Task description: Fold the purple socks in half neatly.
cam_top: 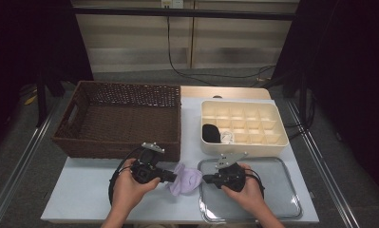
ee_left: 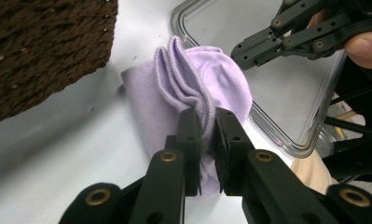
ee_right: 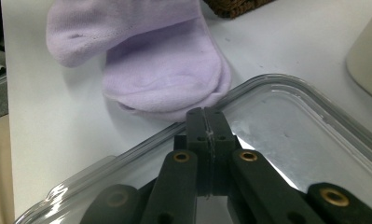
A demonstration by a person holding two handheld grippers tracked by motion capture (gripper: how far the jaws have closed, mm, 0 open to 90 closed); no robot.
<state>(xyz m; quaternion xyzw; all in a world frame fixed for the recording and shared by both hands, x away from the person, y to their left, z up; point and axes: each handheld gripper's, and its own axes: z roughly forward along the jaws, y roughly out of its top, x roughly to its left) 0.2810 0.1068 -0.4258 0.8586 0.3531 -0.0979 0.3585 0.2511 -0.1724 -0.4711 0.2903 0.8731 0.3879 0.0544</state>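
Observation:
A folded lilac sock (cam_top: 186, 180) lies on the white table between my two grippers, its toe end resting on the rim of a clear plastic lid (cam_top: 272, 190). My left gripper (cam_top: 174, 177) is shut on the sock's bunched cuff folds (ee_left: 193, 95), the fabric pinched between its pads (ee_left: 189, 135). My right gripper (cam_top: 205, 178) is shut with nothing in it, its tips (ee_right: 206, 122) hovering over the lid's edge just short of the sock (ee_right: 165, 74). The same right gripper (ee_left: 242, 53) reaches in from the upper right in the left gripper view.
A brown wicker basket (cam_top: 120, 118) stands at the back left. A cream divider box (cam_top: 244, 126) at the back right holds a black item (cam_top: 211, 133) and a small white item (cam_top: 226, 137). The clear lid (ee_right: 286, 140) lies at the front right.

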